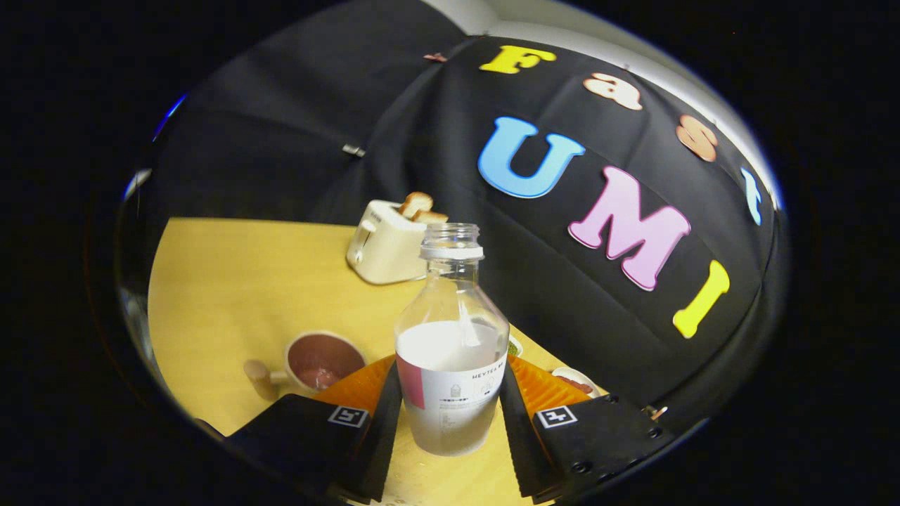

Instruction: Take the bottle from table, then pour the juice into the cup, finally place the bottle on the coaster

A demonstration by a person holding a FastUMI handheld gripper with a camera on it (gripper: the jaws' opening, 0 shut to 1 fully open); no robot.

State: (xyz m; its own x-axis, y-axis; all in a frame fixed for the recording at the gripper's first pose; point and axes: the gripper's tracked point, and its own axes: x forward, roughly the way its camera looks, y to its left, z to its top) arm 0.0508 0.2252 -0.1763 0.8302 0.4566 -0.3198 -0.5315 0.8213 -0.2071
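Note:
A clear plastic bottle [450, 351] with no cap, about half full of whitish juice, stands upright between my two fingers. My gripper [450, 407] is shut on the bottle, both pads pressing its labelled lower half. The bottle looks lifted off the yellow table [232, 281]. A cream cup [320, 362] with a dark pinkish inside and a handle sits on the table left of the bottle, just beyond the left finger. An orange ribbed coaster or mat [545, 390] lies behind the bottle, partly hidden by the fingers.
A cream toaster [387, 242] with two slices of bread stands at the back of the table by the black cloth wall. A small dish [576, 383] with something red sits right of the orange mat. A small greenish item [515, 346] peeks out behind the bottle.

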